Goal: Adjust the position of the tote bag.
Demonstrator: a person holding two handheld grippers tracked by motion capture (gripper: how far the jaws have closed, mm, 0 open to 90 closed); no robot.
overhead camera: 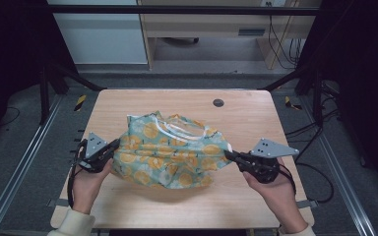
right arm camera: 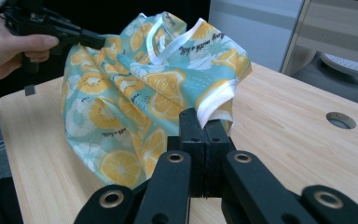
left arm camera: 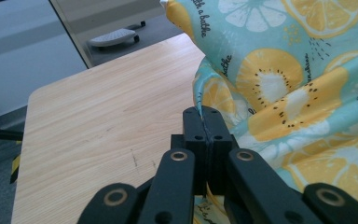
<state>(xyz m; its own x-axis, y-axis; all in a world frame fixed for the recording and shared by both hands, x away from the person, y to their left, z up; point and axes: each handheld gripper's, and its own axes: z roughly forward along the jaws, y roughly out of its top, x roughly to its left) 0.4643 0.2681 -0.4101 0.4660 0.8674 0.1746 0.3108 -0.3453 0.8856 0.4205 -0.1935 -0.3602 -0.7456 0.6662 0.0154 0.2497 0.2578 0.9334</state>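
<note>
Teal cloth (overhead camera: 170, 157) printed with orange citrus slices, white trim along its edges, hangs bunched between two hand-held grippers over the middle of the wooden surface (overhead camera: 256, 115), its lower folds resting on the wood. Left gripper (overhead camera: 112, 147): jaws closed tight on the cloth's left edge. Right gripper (overhead camera: 229, 156): jaws pinched shut on a white-trimmed corner. A round hole (overhead camera: 218, 103) sits in the surface beyond the cloth.

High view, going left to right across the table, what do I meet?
Left gripper → fruit-print cloth, pinched at both ends → right gripper. All over the wooden table.
</note>
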